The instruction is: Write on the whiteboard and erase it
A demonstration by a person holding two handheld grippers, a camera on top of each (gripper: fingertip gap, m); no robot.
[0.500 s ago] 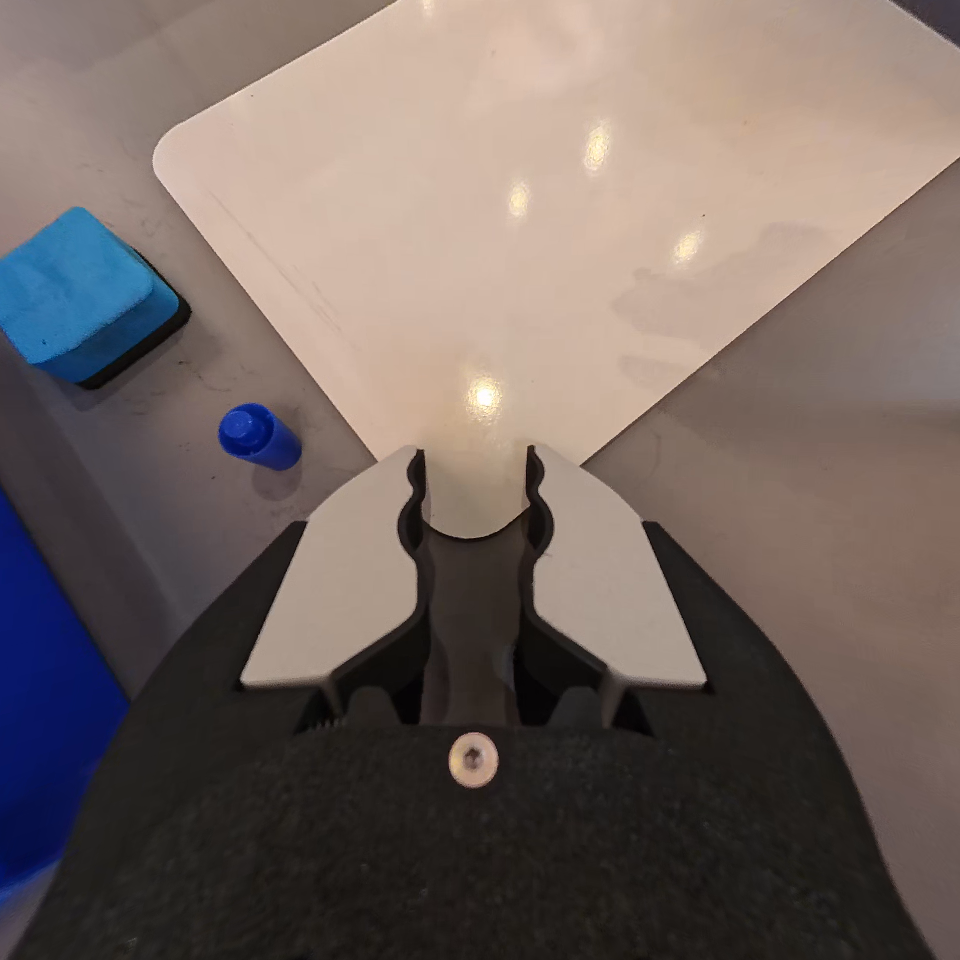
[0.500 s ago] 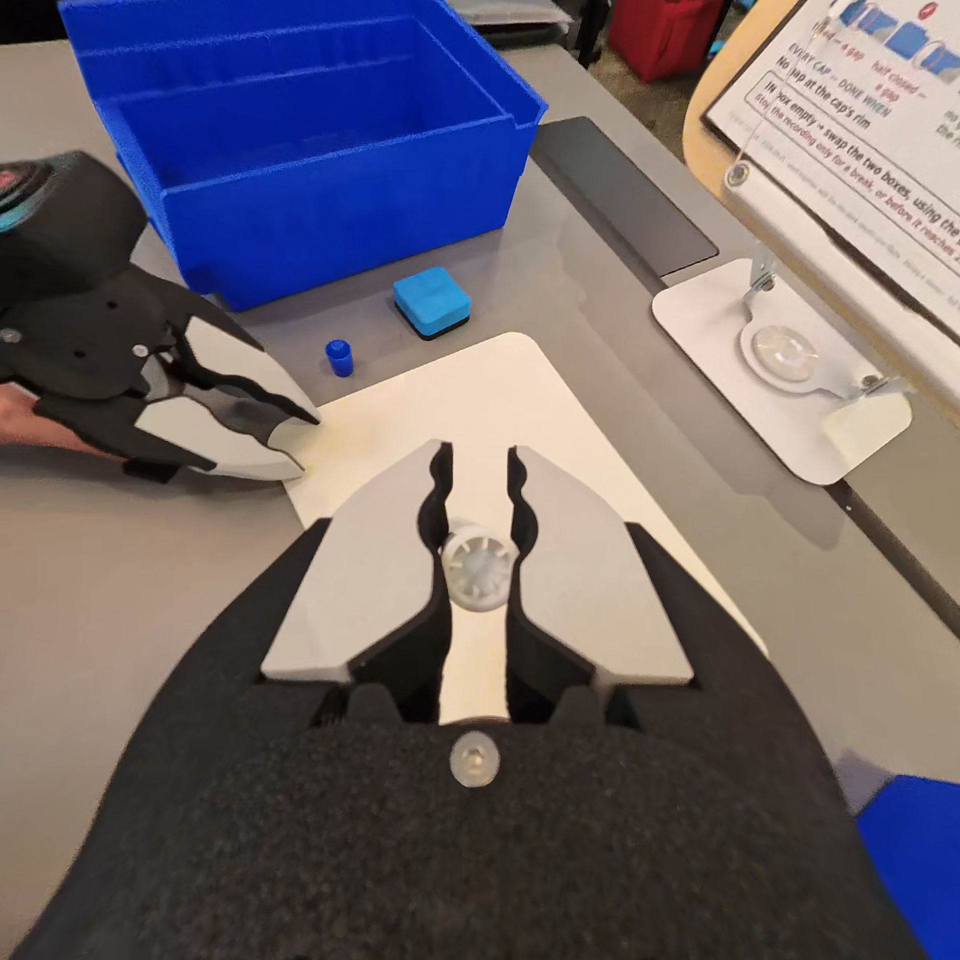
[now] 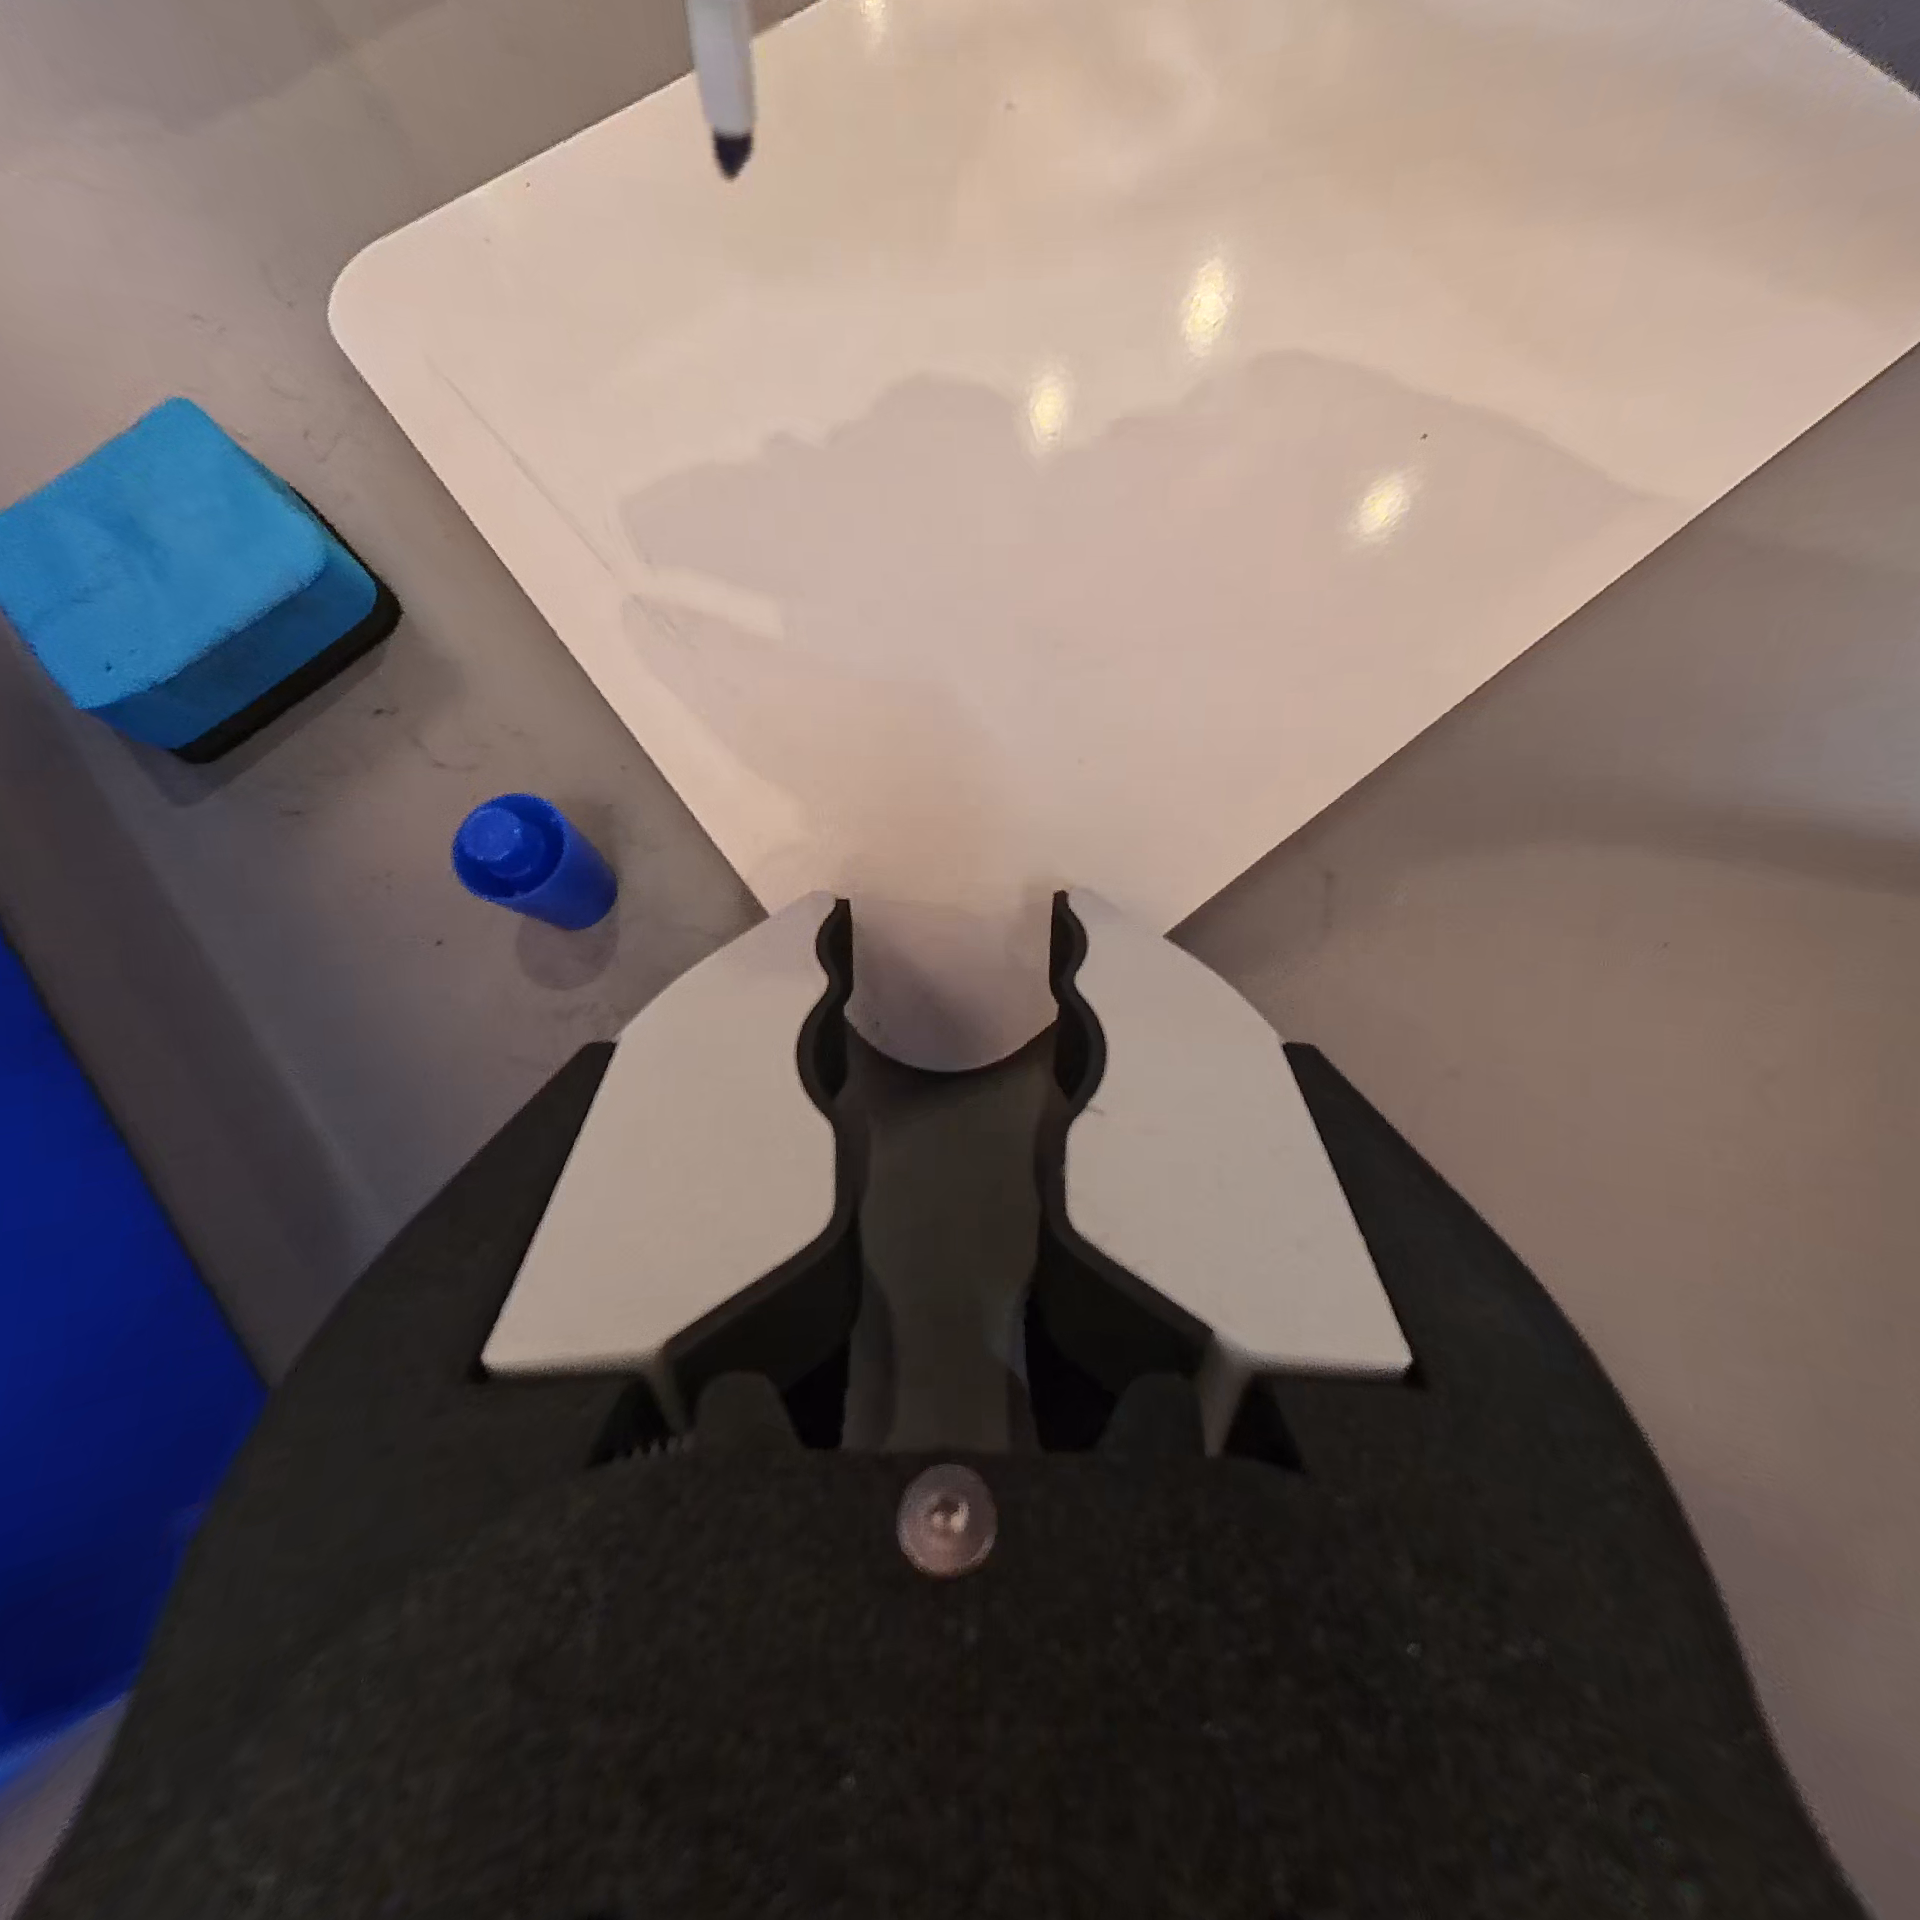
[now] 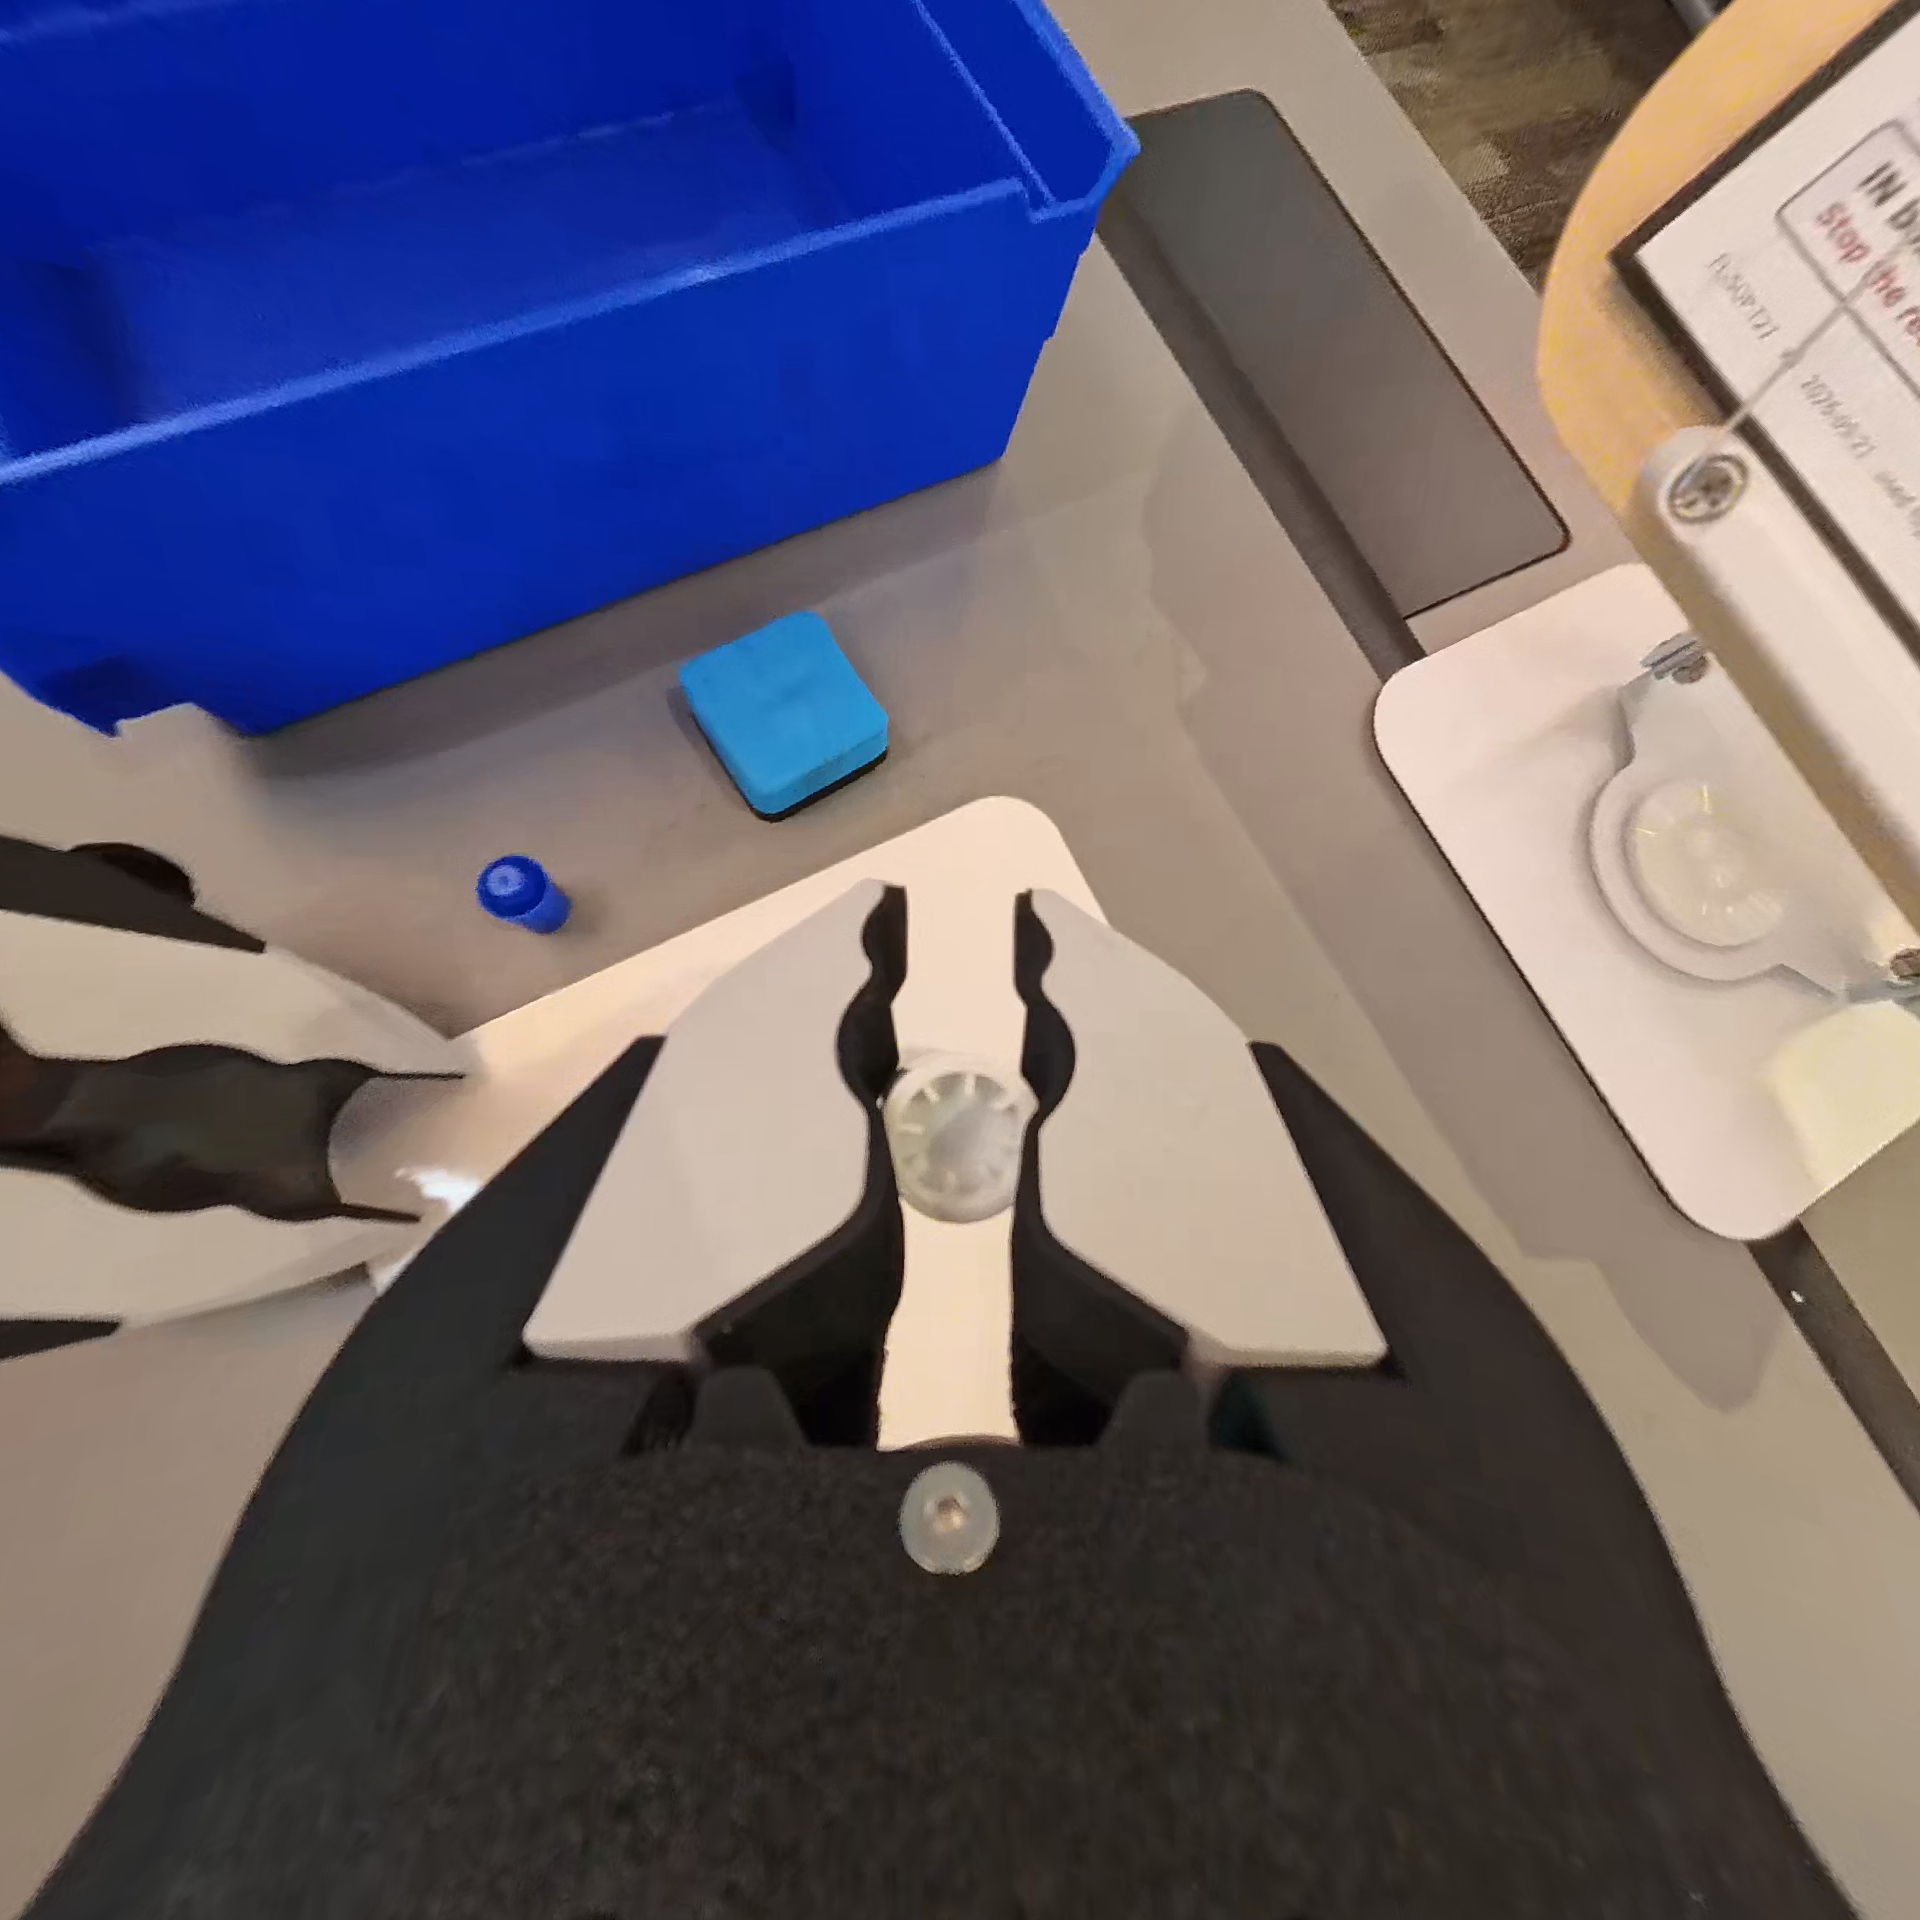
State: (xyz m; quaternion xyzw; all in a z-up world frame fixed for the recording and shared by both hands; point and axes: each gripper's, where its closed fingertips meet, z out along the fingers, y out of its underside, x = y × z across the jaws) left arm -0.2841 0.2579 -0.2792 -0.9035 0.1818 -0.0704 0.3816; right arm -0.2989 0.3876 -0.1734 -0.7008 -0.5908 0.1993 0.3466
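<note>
My right gripper (image 4: 958, 914) pinches a white plastic marker (image 4: 956, 1141), seen end-on as a ribbed round butt seated between its grey fingers. In the left wrist view the marker's dark blue tip (image 3: 730, 135) hangs above the far left part of the glossy white rounded-corner whiteboard (image 3: 1039, 499); whether it touches the surface I cannot tell. My left gripper (image 3: 948, 909) is spread with nothing between its fingers, its tips over the board's near corner.

The whiteboard lies flat on the grey table (image 4: 1091, 644), and I see no strokes on it, only faint smudges. The small blue marker cap (image 3: 532, 860) lies on its side just left of the board. Farther left sits the light blue foam eraser with a black felt base (image 3: 182, 582). Beyond it, in the right wrist view, stands a large blue plastic bin (image 4: 499, 343).

At the far right a printed sheet in a dark frame (image 4: 1808, 270) carries black and red writing, on a pale wooden backing above a white base plate (image 4: 1496, 790).
</note>
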